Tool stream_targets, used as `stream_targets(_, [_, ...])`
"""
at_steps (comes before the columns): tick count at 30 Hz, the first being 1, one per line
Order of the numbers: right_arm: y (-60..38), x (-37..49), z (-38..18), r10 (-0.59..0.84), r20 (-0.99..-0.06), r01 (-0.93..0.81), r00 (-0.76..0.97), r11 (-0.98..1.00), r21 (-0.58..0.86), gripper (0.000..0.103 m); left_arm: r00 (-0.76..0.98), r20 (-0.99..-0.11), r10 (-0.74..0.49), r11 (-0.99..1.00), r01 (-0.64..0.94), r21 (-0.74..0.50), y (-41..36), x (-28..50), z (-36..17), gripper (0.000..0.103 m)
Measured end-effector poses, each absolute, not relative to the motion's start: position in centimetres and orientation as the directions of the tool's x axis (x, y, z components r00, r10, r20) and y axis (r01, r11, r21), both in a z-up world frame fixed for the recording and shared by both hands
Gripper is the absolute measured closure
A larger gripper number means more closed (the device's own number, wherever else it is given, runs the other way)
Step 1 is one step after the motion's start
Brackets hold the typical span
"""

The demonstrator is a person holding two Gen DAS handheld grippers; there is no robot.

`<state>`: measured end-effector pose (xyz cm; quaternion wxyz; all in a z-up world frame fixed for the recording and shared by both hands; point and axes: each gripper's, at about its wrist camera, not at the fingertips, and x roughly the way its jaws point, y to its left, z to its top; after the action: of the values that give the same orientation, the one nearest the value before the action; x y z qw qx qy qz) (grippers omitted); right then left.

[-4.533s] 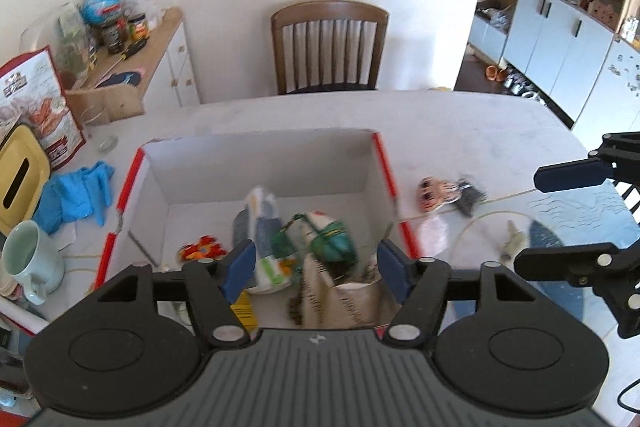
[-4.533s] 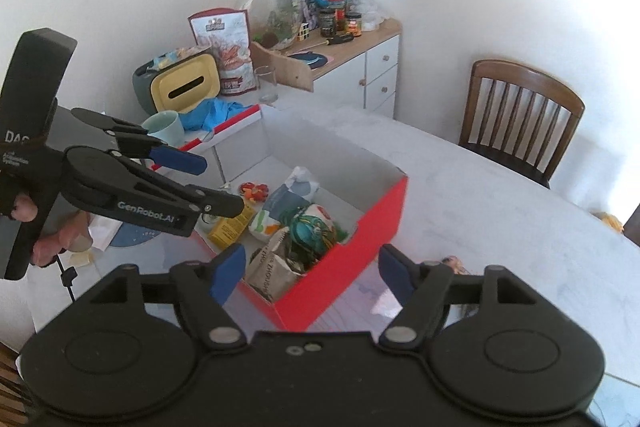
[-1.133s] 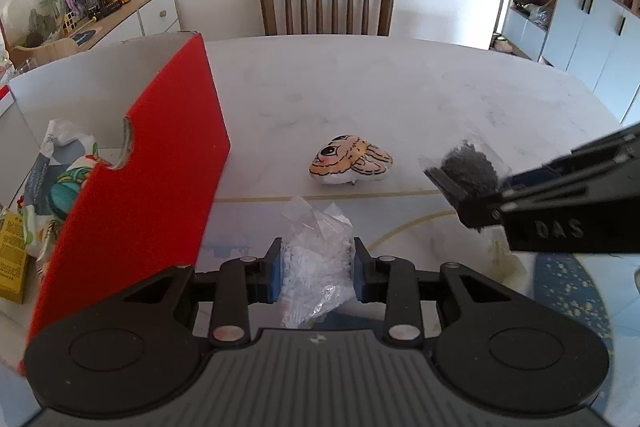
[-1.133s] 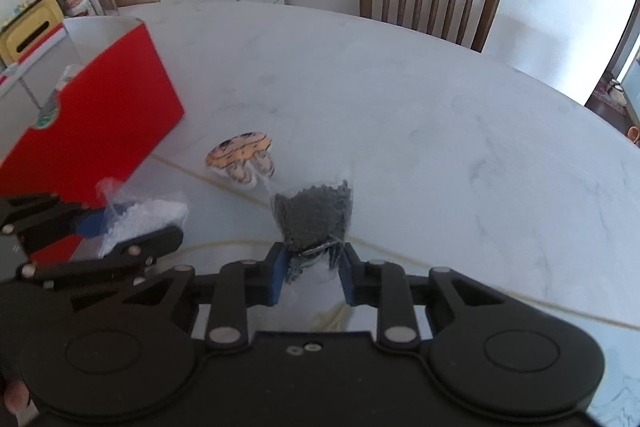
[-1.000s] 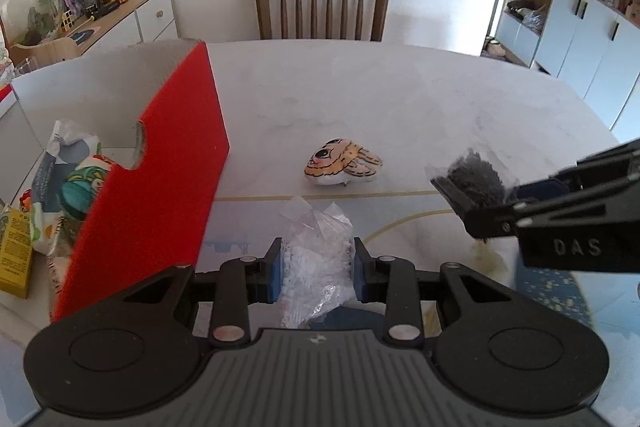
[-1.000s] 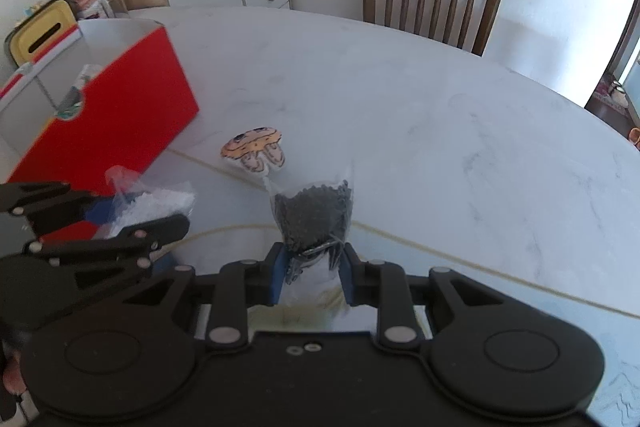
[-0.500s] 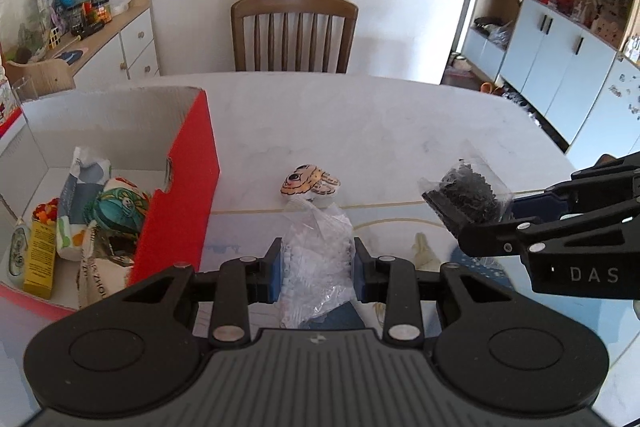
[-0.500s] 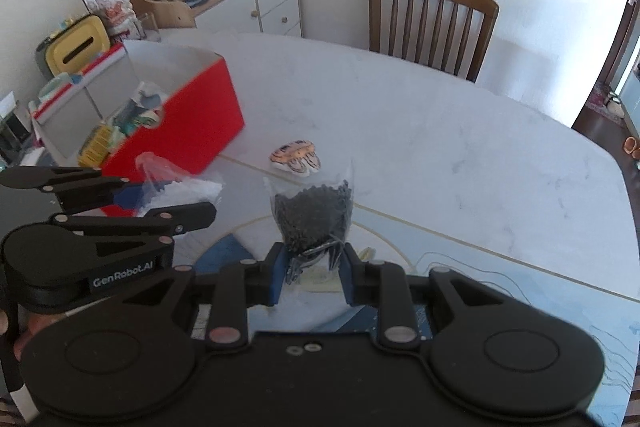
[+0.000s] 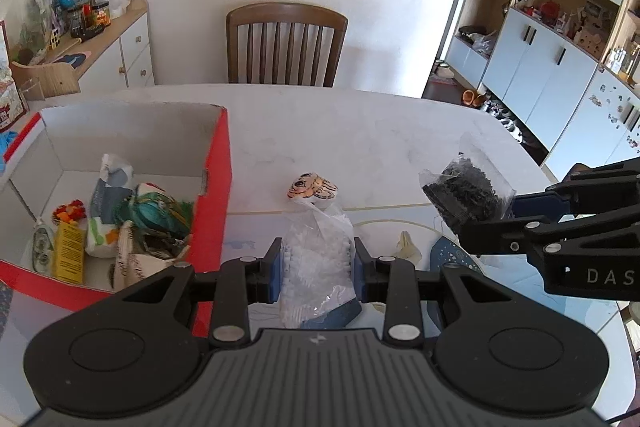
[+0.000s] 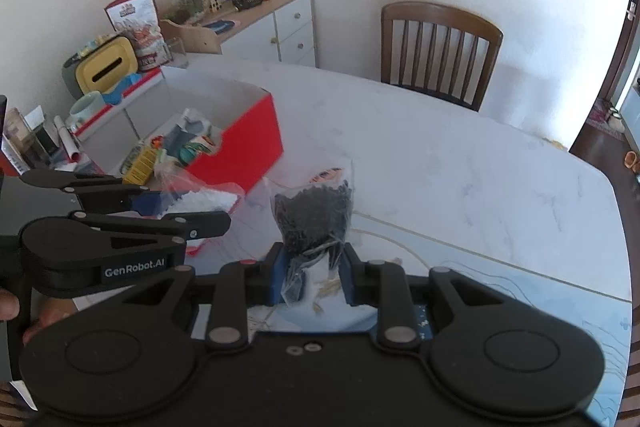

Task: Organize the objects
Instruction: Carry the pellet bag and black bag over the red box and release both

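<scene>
My left gripper (image 9: 317, 267) is shut on a clear bag of white beads (image 9: 316, 259), held above the table beside the red box (image 9: 218, 187). It also shows in the right wrist view (image 10: 200, 205). My right gripper (image 10: 312, 273) is shut on a clear bag of black beads (image 10: 314, 211), held up to the right; this bag shows in the left wrist view (image 9: 464, 197). The open red box (image 10: 248, 143) holds several packets and toys. An orange-faced plush toy (image 9: 312, 189) lies on the table between box and grippers.
A white marble table (image 9: 380, 131) carries a blue-patterned mat (image 9: 452, 259) and a small cream object (image 9: 408, 245). A wooden chair (image 9: 286, 45) stands at the far side. A cluttered sideboard (image 10: 256, 15), a yellow container (image 10: 108, 67) and a mug (image 10: 82, 109) are left.
Both grippers have risen and pulled back with their bags still held. The box's inside has come more into view and the plush toy looks farther away.
</scene>
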<state>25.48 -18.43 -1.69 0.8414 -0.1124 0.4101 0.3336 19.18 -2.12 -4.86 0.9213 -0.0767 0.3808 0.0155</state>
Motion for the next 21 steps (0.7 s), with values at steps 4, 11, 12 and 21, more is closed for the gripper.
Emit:
stream_targets(4, [-17.3,24.6,-1.0,0.48,-0.757,-0.663,0.443,0.744,0.084,0.077,0.714,-0.699,-0.037,0.989,-0.076,-0.13,-0.6,18.4,-4.0,0.071])
stream_targets(11, [-14.4,23.3,-0.3,0.495,-0.749,-0.684,0.44,0.726,0.077,0.077,0.721,-0.693,-0.018,0.99,-0.086,-0.116,3.0,17.2,-3.1,0.071])
stream_targets(12, [-13.8,23.2,-0.2,0.495,-0.749,-0.687,0.44,0.723,0.074,0.076,0.722,-0.692,-0.013,0.99,-0.088,-0.11,3.7,17.0,-2.9,0.071])
stream_targets(21, [-9.7,22.0,-0.2,0.502,-0.748,-0.704,0.435,0.707,0.065,0.076,0.724,-0.689,0.036,0.99,-0.118,-0.073,9.1,16.2,-2.3,0.071])
